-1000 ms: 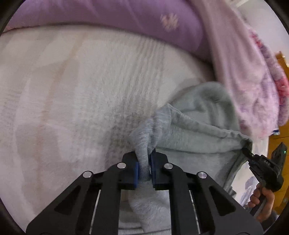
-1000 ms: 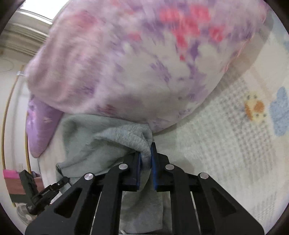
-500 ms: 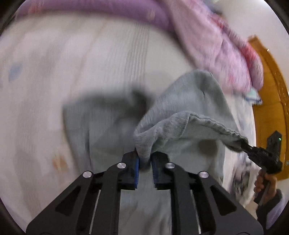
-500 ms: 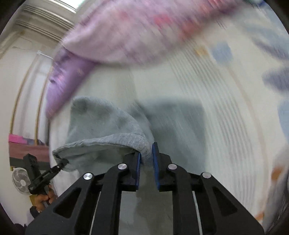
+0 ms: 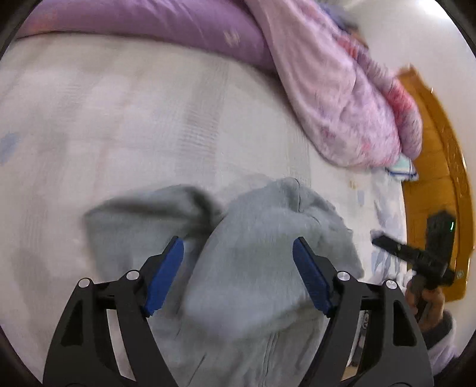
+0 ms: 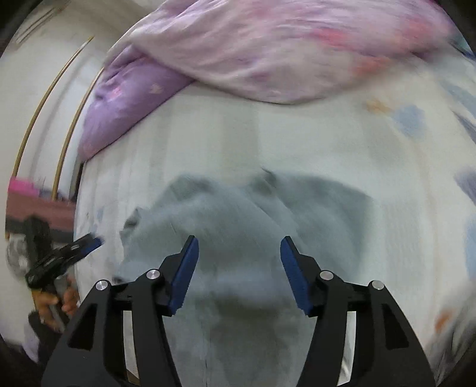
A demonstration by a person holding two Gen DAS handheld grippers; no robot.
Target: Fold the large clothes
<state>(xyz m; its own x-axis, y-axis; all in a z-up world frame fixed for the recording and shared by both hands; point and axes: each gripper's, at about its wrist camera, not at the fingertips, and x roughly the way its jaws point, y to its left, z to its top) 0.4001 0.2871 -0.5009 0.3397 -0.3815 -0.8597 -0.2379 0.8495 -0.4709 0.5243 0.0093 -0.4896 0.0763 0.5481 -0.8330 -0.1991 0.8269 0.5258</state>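
Note:
A grey fleece garment [image 5: 261,262] lies on the white bed sheet [image 5: 119,125], folded over on itself, blurred by motion. My left gripper [image 5: 238,265] is open above it, jaws wide apart, holding nothing. My right gripper [image 6: 238,262] is also open and empty above the same garment [image 6: 238,226]. In the left wrist view the right gripper [image 5: 416,256] shows at the right edge. In the right wrist view the left gripper [image 6: 62,253] shows at the left edge.
A purple pillow [image 5: 148,26] and a pink floral quilt [image 5: 342,98] lie at the far side of the bed. A wooden bed frame [image 5: 440,166] stands at the right. The quilt [image 6: 282,47] and pillow [image 6: 128,98] also show in the right wrist view.
Both grippers have opened and let go of the grey garment's edge. The garment has dropped onto the sheet, folded over itself. Both grippers have pulled back towards me.

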